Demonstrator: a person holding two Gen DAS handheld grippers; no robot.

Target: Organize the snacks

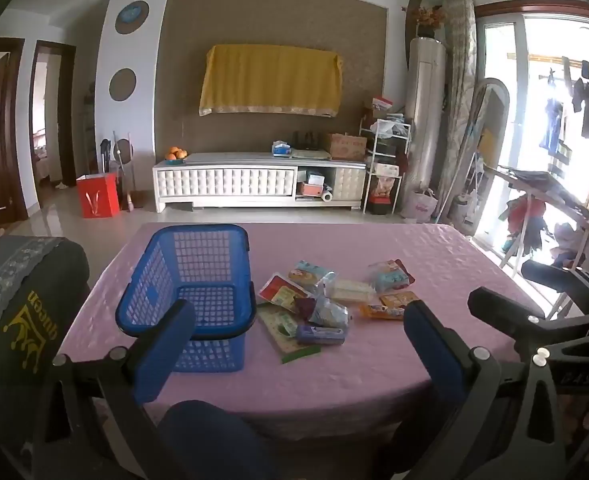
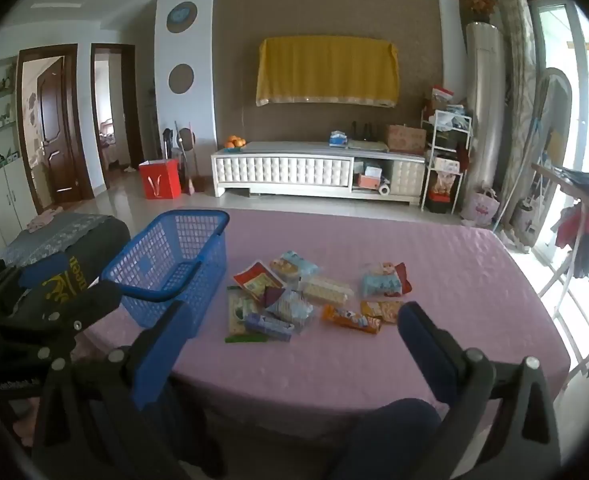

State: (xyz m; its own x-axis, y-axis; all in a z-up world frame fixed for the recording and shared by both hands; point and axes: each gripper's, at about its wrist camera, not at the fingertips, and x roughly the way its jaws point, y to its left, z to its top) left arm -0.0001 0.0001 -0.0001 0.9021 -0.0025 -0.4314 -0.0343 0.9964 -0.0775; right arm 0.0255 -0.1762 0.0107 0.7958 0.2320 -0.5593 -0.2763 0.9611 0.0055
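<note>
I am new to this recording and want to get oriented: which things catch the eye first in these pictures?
The blue basket stands empty on the left part of the pink table. Right beside it lies a loose pile of snack packets, spread over the table's middle. Behind, a yellow cloth hangs on the brown wall above a white cabinet.

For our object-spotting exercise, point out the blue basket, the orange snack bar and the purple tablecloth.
blue basket (image 2: 166,276): right wrist view, near rim.
orange snack bar (image 2: 352,319): right wrist view, wrapper's middle.
purple tablecloth (image 2: 454,272): right wrist view, bare patch.
</note>
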